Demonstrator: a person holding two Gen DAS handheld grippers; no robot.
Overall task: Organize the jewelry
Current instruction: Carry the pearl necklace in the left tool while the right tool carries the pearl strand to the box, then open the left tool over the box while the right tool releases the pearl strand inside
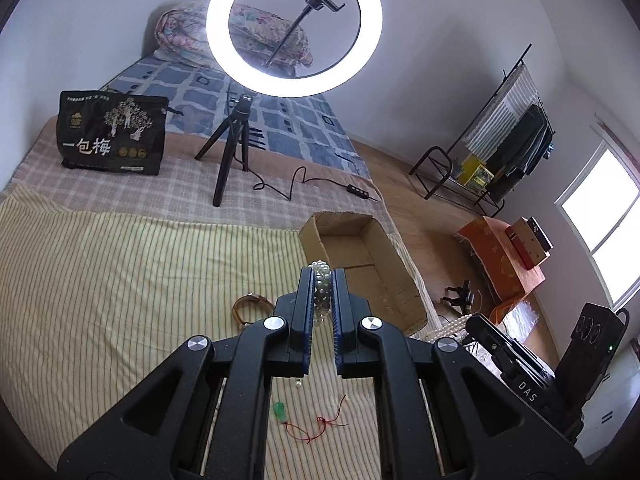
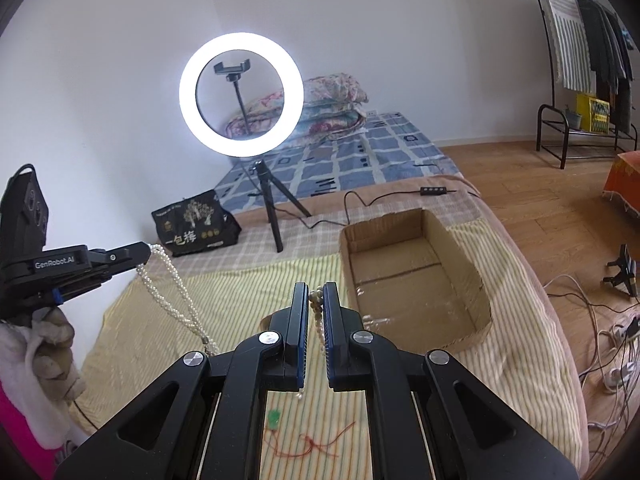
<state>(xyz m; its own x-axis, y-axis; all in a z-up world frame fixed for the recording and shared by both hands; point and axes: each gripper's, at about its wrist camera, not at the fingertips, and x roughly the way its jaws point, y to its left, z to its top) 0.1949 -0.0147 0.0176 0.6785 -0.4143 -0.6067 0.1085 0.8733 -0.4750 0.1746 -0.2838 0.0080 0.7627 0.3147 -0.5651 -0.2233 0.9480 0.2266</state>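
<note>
A long white pearl necklace [image 2: 172, 300] hangs stretched between both grippers above the yellow striped bedspread [image 1: 120, 280]. My left gripper [image 1: 321, 270] is shut on one part of the pearls [image 1: 322, 284]; in the right wrist view it [image 2: 146, 254] shows at the left, held by a gloved hand. My right gripper [image 2: 316, 286] is shut on another part of the strand [image 2: 317, 308]; it [image 1: 470, 322] appears at the lower right of the left wrist view. An open cardboard box [image 2: 452, 240] [image 1: 316, 236] lies just ahead and to the right. A green pendant on red string [image 1: 280, 408] [image 2: 274, 416] lies below the grippers.
A brown bracelet [image 1: 248, 308] lies on the bedspread left of the box. A lit ring light on a tripod [image 2: 240, 94], its cable, and a black bag [image 2: 192, 224] stand behind. A clothes rack [image 2: 580, 60] and cables [image 2: 612, 344] are on the wooden floor to the right.
</note>
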